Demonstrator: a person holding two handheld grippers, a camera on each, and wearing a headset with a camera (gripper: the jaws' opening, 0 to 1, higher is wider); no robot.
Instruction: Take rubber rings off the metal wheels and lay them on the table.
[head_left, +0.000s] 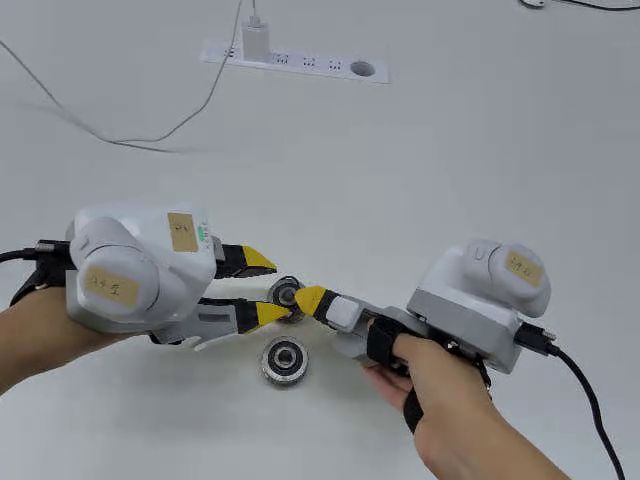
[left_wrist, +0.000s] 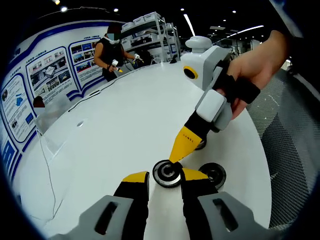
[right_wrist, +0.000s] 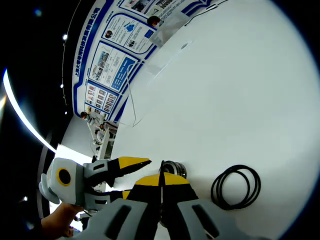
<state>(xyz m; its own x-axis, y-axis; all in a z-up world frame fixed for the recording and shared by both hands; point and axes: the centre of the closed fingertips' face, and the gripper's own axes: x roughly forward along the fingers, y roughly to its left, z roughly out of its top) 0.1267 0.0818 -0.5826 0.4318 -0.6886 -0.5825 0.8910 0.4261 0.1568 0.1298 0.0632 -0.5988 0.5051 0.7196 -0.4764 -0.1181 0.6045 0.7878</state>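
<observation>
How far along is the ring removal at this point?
Done: two black rubber rings lie on the table. In hand: the left gripper clamps a wheel while the right gripper, jaws closed, works at its rim. Left: that wheel, plus a second wheel on the table; whether it has a ring is unclear.

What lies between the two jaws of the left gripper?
A metal wheel sits between the left gripper's jaws, in the left gripper view; the right gripper's tip reaches its rim.
</observation>
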